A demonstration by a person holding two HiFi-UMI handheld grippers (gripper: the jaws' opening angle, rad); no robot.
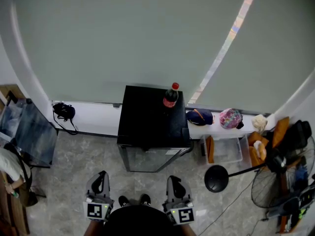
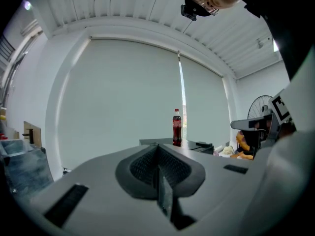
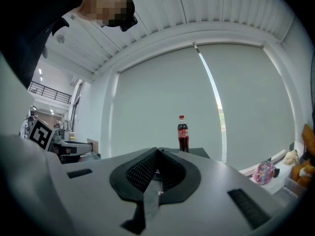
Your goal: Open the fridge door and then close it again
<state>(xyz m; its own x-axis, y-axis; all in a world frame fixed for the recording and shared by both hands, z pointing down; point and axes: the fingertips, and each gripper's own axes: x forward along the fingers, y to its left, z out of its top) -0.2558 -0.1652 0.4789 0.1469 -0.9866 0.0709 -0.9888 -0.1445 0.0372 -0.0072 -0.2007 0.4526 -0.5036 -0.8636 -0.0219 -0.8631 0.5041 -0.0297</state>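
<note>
A small black fridge [image 1: 147,127] with a glass front door stands on the floor against the low white ledge, its door closed. A cola bottle [image 1: 171,95] with a red cap stands on its top, also seen as the bottle [image 2: 176,128] in the left gripper view and the bottle [image 3: 183,134] in the right gripper view. My left gripper [image 1: 99,183] and right gripper [image 1: 175,187] are held level, side by side, well short of the fridge front. Both have their jaws together with nothing between them, as the left gripper [image 2: 157,149] and right gripper [image 3: 157,152] views show.
A black floor fan [image 1: 275,176] with a round base [image 1: 216,178] stands right of the fridge. On the ledge lie a dark bag [image 1: 199,116], a pink bag [image 1: 230,118] and a black cable bundle [image 1: 64,111]. A clear bin [image 1: 226,149] sits beneath; a glass-topped stand [image 1: 29,134] is at left.
</note>
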